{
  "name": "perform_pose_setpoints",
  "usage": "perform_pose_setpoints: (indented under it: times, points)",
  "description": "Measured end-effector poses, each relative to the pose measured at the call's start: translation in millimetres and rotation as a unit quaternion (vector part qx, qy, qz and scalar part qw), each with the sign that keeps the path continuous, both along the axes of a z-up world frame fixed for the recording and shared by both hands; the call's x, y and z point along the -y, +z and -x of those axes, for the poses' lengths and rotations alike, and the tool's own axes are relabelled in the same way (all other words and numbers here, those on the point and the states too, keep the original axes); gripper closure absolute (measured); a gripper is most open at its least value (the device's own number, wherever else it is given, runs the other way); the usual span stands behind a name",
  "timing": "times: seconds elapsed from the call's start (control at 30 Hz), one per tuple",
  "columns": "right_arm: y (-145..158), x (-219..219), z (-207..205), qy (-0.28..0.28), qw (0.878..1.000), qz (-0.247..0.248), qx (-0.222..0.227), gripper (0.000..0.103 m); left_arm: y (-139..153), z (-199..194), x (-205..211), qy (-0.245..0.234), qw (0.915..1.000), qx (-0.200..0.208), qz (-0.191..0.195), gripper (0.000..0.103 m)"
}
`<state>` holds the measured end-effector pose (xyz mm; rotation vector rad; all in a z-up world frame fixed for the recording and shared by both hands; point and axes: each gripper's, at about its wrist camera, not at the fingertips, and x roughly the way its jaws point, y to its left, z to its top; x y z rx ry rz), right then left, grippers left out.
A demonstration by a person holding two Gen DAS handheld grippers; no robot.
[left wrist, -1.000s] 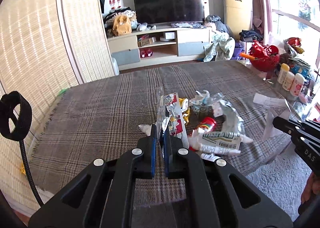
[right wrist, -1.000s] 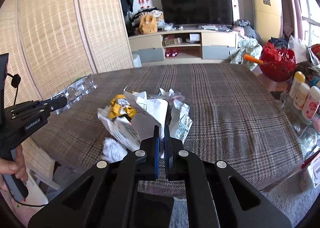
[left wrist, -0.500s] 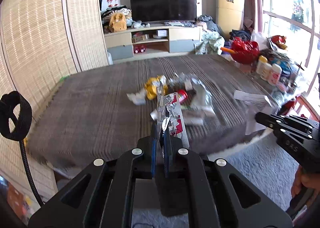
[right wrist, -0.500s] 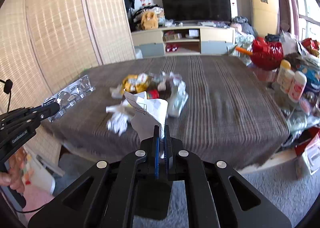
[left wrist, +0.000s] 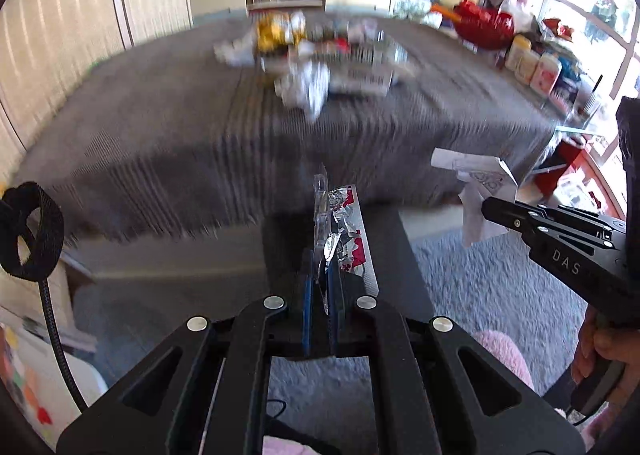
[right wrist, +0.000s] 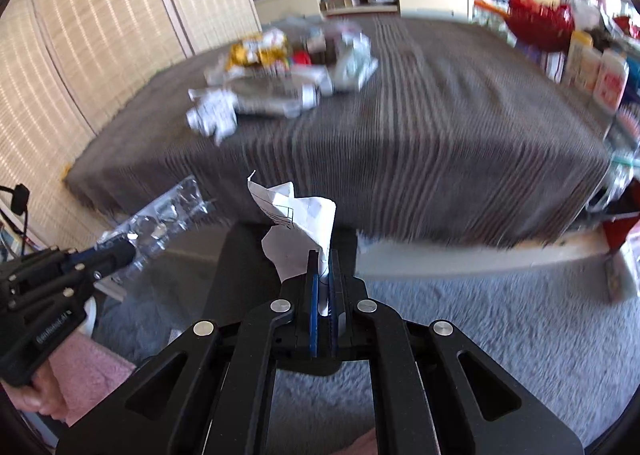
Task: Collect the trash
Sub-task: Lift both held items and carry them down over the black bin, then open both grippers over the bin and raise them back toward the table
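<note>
The left gripper [left wrist: 319, 275] is pinching a foil wrapper [left wrist: 346, 231] together with a clear plastic piece [right wrist: 168, 211]; both stand up from between its pressed-together fingers. It is held off the table [left wrist: 160, 127], over what looks like a dark bin [left wrist: 288, 231] standing on the floor just in front of the table edge, though blur makes the bin hard to confirm.

On the table, well back from both grippers, a pile of trash [left wrist: 320, 55] lies uncollected: a yellow packet [right wrist: 260, 49], crumpled white paper [right wrist: 212, 115], something red and several pale wrappers, all smeared by motion.

To the right, the right gripper [right wrist: 322, 279] is clamped on a crumpled white paper [right wrist: 300, 223], also held low, above the same dark shape and the grey carpet [right wrist: 500, 335].

By my reading, the task is at an early-to-middle stage: two pieces are in hand and about to be dropped, while most of the pile is left for further trips.
</note>
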<state>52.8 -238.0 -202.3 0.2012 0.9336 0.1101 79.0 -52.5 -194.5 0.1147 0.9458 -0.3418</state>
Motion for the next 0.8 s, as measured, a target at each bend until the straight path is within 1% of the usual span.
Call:
perform_pose_setpoints:
  times: [0.17, 0.3, 0.4, 0.43, 0.53, 0.57, 0.6, 0.63, 0.67, 0.7, 0.73, 0.8]
  points:
    - [-39, -5, -15, 0.004, 0.998, -0.032, -0.047, 0.097, -47, -10, 6, -0.006, 0.9988, -0.048, 0.002, 0.098]
    - [-65, -8, -25, 0.004, 0.995, -0.06, -0.074, 0.097, -72, -15, 8, -0.016, 0.9971, -0.075, 0.004, 0.098]
    - [-79, -14, -31, 0.003, 0.993, -0.073, -0.088, 0.097, -83, -17, 7, -0.02, 0.9961, -0.086, 0.006, 0.098]
    - [-81, -15, -33, 0.004, 0.993, -0.074, -0.091, 0.094, -84, -18, 7, -0.021, 0.9959, -0.088, 0.007, 0.098]
    - [-85, -20, -37, 0.005, 0.993, -0.072, -0.098, 0.093, -88, -22, 6, -0.021, 0.9947, -0.1, 0.009, 0.097]
    - [-85, -20, -39, 0.004, 0.993, -0.07, -0.099, 0.093, -89, -23, 5, -0.02, 0.9946, -0.101, 0.009, 0.096]
    - [-85, -18, -39, 0.002, 0.993, -0.068, -0.1, 0.093, -90, -24, 4, -0.018, 0.9946, -0.102, 0.006, 0.086]
    - [-85, -19, -41, 0.001, 0.993, -0.067, -0.101, 0.09, -89, -24, 4, -0.017, 0.9947, -0.101, 0.005, 0.081]
    - [-85, -19, -41, 0.0, 0.993, -0.067, -0.102, 0.085, -89, -25, 4, -0.017, 0.9949, -0.099, 0.003, 0.072]
    - [-83, -18, -41, -0.001, 0.993, -0.067, -0.102, 0.063, -88, -25, 3, -0.017, 0.9951, -0.097, 0.001, 0.069]
    - [-82, -17, -41, -0.003, 0.993, -0.067, -0.099, 0.043, -89, -26, 3, -0.017, 0.9952, -0.096, 0.001, 0.069]
    - [-76, -16, -39, -0.008, 0.994, -0.062, -0.088, 0.041, -86, -26, 3, -0.017, 0.9955, -0.094, 0.0, 0.068]
